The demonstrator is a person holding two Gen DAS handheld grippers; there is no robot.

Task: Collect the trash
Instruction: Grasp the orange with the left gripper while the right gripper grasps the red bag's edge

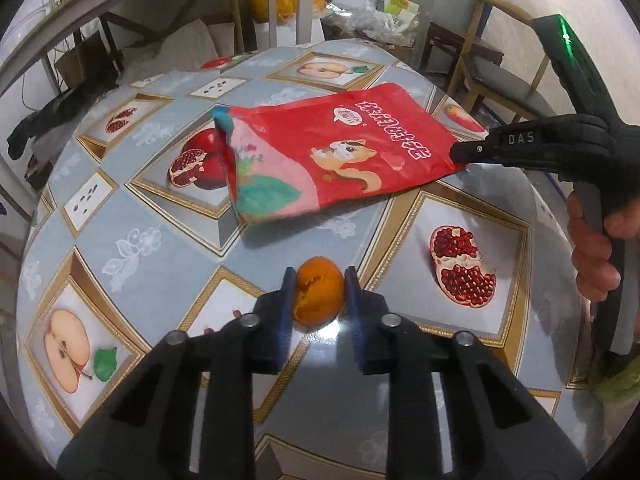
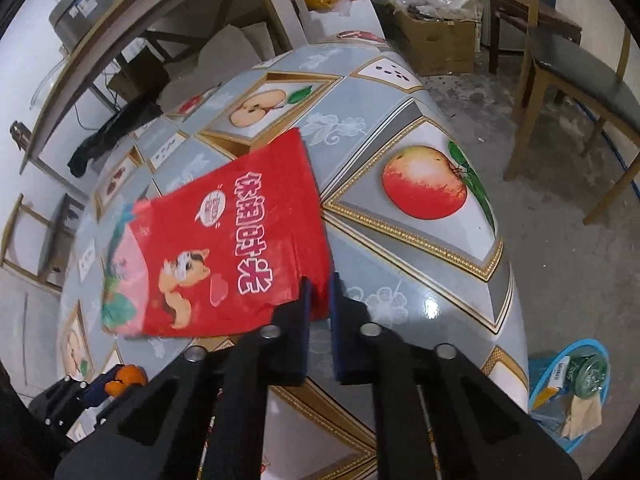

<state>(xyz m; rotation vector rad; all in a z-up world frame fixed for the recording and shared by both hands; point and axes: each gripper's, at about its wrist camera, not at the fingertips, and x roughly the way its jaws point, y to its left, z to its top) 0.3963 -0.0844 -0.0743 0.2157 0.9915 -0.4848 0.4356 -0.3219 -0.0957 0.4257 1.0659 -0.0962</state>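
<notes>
Right now my left gripper [image 1: 319, 280] is clamped on a piece of orange peel [image 1: 319, 297], one blue pad pressed to each side of it, with the peel low over the glossy tablecloth [image 1: 160, 288]. The peel is torn along its near face, and I can see it again from the right wrist camera, small and orange at the lower left, caught in the same jaws.

My right gripper [image 2: 320, 284] has pinched the near corner of the red snack bag [image 2: 224, 240], the jaws closed almost flat on the thin foil. From the left wrist view that gripper comes in from the right edge, black tips biting the bag's corner, a hand [image 1: 596, 256] wrapped round its grey handle. The bag has a cartoon squirrel and white lettering on its face; its far end, torn open and showing teal and pink print, sags toward the cloth over a printed pomegranate. I cannot tell whether that far end touches the cloth.

The table carries a fruit-patterned cover of apples, pomegranates and seeds in gold frames. On the floor beside the table, at the lower right of the right wrist view, stands a blue bin [image 2: 576, 350] already holding a green can [image 2: 588, 376] and some paper. Wooden chairs [image 2: 576, 80] stand beyond the table, and a cardboard box [image 2: 440, 40] full of plastic wrapping sits on the floor behind.
</notes>
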